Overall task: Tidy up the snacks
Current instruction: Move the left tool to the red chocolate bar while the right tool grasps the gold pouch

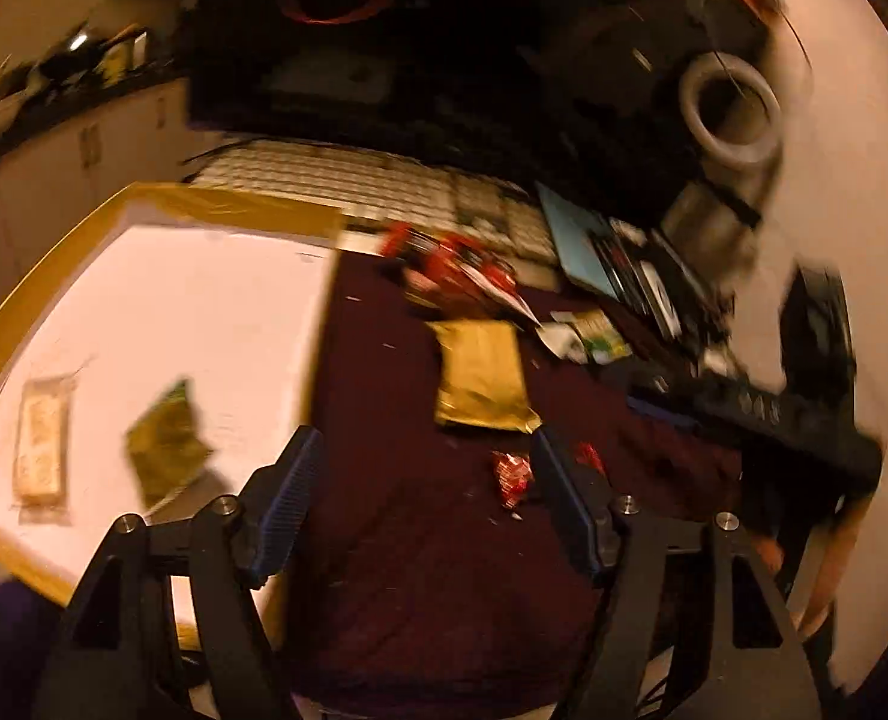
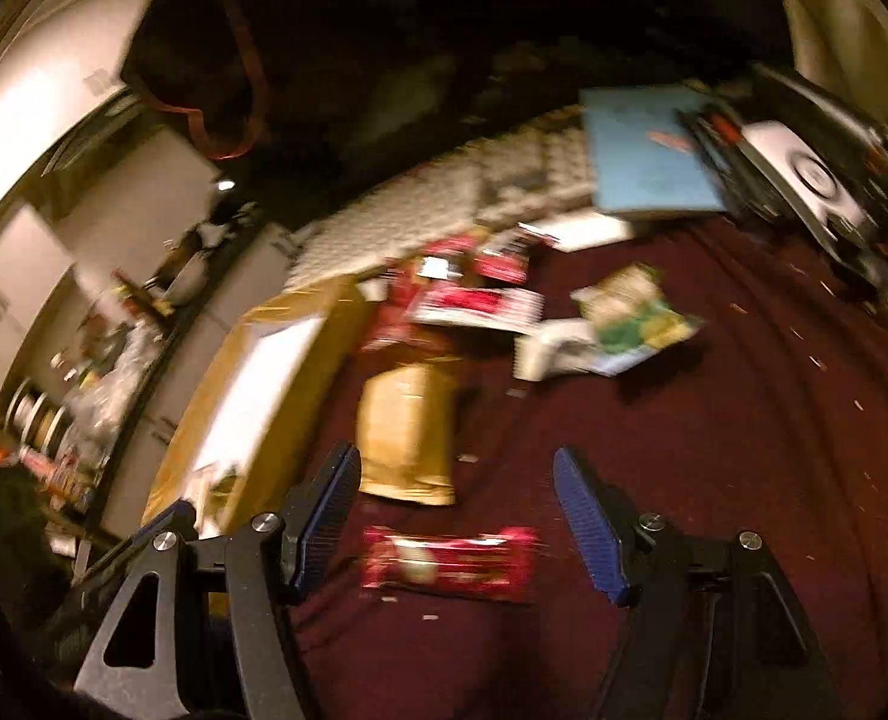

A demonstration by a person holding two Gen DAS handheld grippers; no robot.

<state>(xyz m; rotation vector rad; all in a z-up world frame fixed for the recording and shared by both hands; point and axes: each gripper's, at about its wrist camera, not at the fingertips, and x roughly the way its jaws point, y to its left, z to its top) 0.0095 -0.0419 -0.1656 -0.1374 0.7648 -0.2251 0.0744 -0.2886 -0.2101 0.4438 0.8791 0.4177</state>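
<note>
A dark maroon cloth (image 2: 714,480) covers the surface, with a white tray (image 1: 174,330) edged in yellow left of the jaws. The left gripper (image 1: 426,468) is spread wide and empty, a gold pouch (image 1: 483,378) just ahead. The right gripper (image 2: 456,474) gapes too, over what looks like a red snack bar (image 2: 450,561), blurred.

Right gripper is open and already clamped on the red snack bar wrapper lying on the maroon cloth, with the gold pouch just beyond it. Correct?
Not quite. In the right wrist view the right gripper is open, but it holds nothing: the red snack bar wrapper lies loose on the maroon cloth, between the spread fingers and touching neither. The gold pouch does lie just beyond it.
</note>
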